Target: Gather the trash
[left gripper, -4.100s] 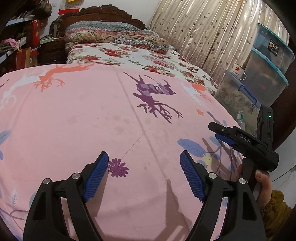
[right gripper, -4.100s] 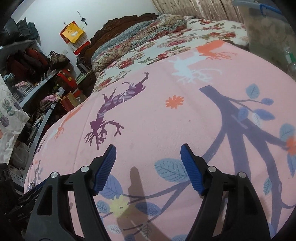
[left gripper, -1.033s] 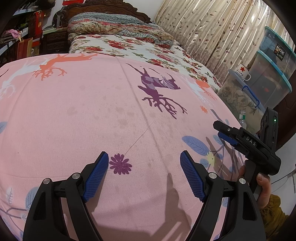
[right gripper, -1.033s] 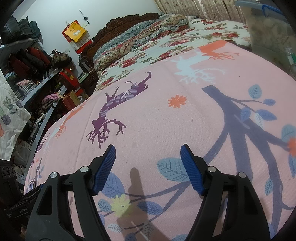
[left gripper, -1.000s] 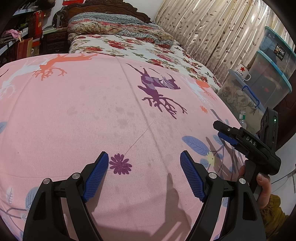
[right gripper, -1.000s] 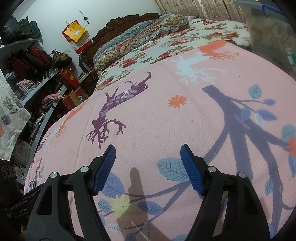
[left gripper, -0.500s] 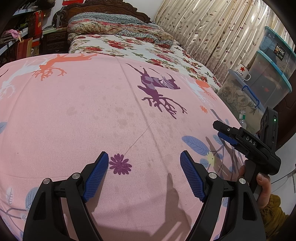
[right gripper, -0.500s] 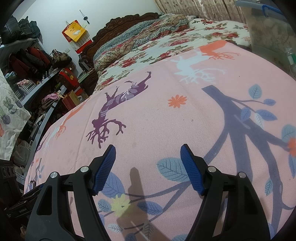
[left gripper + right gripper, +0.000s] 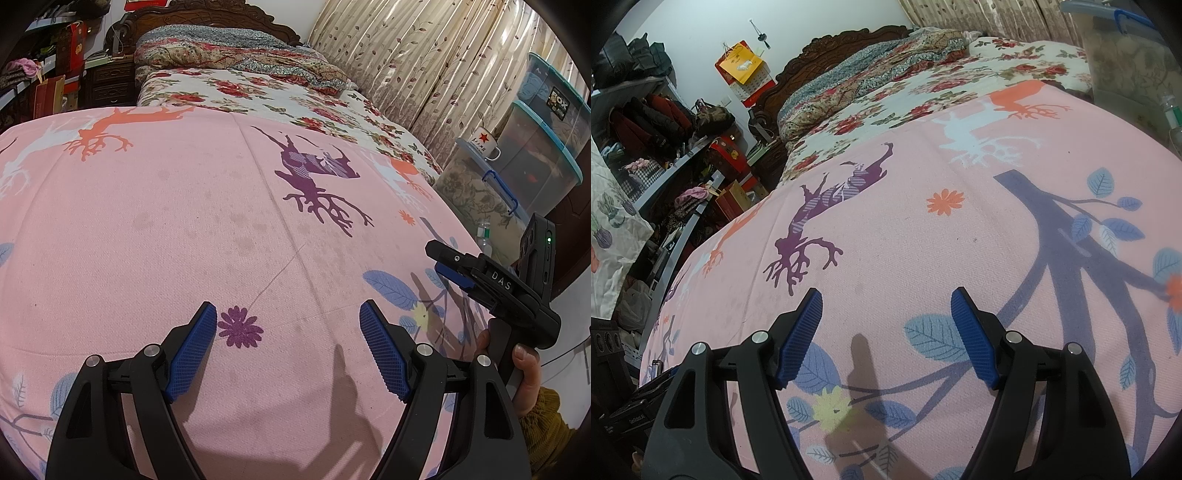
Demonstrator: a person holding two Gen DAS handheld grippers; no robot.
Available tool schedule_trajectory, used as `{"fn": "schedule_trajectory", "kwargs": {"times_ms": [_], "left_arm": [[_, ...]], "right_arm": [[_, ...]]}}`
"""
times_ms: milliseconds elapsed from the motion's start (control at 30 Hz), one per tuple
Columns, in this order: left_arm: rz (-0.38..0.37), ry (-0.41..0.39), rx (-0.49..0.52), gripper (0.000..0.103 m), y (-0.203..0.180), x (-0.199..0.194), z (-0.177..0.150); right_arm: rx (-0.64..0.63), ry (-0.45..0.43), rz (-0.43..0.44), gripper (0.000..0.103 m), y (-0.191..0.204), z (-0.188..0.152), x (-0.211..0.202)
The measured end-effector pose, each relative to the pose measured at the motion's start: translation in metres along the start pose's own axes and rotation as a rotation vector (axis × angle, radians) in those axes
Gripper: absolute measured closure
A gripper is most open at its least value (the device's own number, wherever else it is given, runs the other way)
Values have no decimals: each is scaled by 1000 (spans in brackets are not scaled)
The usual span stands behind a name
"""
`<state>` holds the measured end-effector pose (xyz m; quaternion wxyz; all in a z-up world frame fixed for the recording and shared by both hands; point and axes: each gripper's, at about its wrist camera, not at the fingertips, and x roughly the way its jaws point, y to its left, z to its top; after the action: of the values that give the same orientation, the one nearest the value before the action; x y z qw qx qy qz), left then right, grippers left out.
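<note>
Enamel mug (image 9: 484, 144) atop stacked lidded storage bins (image 9: 532, 162); contents blurred

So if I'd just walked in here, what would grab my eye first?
Probably the big pink blanket with its purple deer print, spread right under both open grippers, the left and the right. Behind it lies a floral bedspread, with stacked plastic storage bins by the curtains.
</note>
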<state>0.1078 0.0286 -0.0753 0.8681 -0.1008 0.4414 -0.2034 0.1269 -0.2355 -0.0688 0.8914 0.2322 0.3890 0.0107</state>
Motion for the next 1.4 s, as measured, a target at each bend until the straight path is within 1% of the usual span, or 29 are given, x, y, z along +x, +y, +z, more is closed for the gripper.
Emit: {"fn": "schedule_trajectory", "kwargs": {"times_ms": [1033, 1167, 1400], "left_arm": [[0, 0, 0, 27, -1, 0, 0], [-1, 0, 0, 27, -1, 0, 0], [1, 0, 0, 27, -1, 0, 0]], "right_arm": [[0, 0, 0, 31, -1, 0, 0], [-3, 4, 2, 35, 0, -1, 1], [-3, 4, 3, 36, 0, -1, 1]]}}
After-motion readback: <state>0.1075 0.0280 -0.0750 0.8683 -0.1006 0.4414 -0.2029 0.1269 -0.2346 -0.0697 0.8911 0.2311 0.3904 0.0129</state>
